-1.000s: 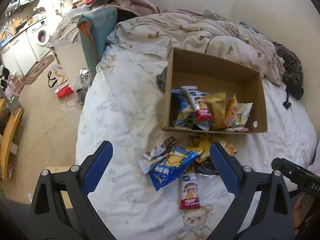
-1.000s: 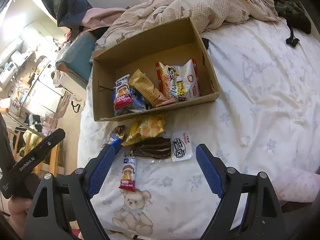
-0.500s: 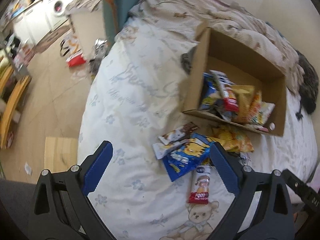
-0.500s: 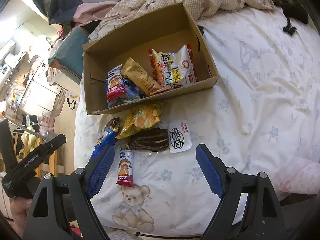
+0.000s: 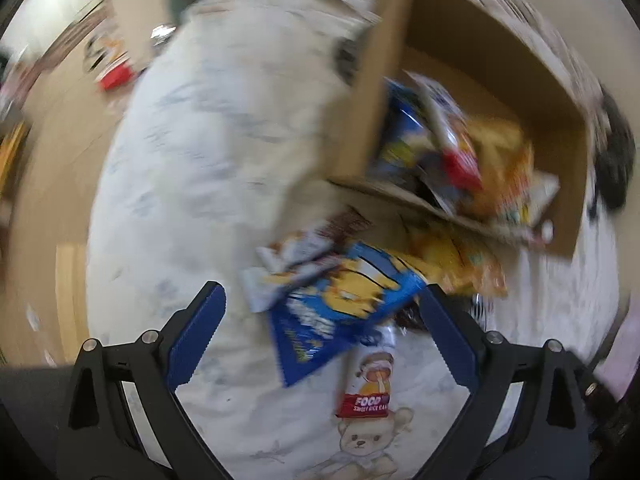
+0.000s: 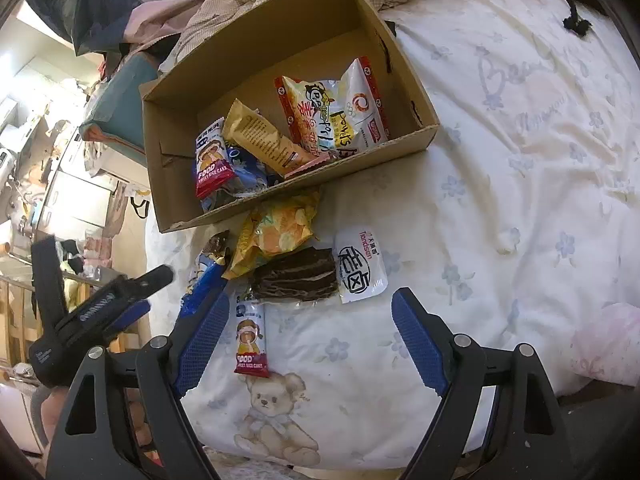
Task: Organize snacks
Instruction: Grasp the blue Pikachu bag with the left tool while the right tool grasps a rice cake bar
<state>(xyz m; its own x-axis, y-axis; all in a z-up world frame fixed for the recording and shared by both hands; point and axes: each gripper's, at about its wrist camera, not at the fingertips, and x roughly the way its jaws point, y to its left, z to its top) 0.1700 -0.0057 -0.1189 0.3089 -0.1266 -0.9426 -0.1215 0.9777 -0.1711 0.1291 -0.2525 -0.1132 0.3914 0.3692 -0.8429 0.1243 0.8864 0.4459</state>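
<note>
Blue crinkly snack bag [image 5: 340, 304] sits between released left gripper [image 5: 320, 320]; right gripper [image 6: 308, 336] released. Next: clench, carry to brown cardboard box [image 6: 256, 56] at 1 o'clock.

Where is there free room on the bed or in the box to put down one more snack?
The back half of the cardboard box, behind the packets, is bare. The sheet right of the white sachet is also open. It is crowded in front of the box, where the yellow chip bag, brown wafer pack and blue bag overlap.
</note>
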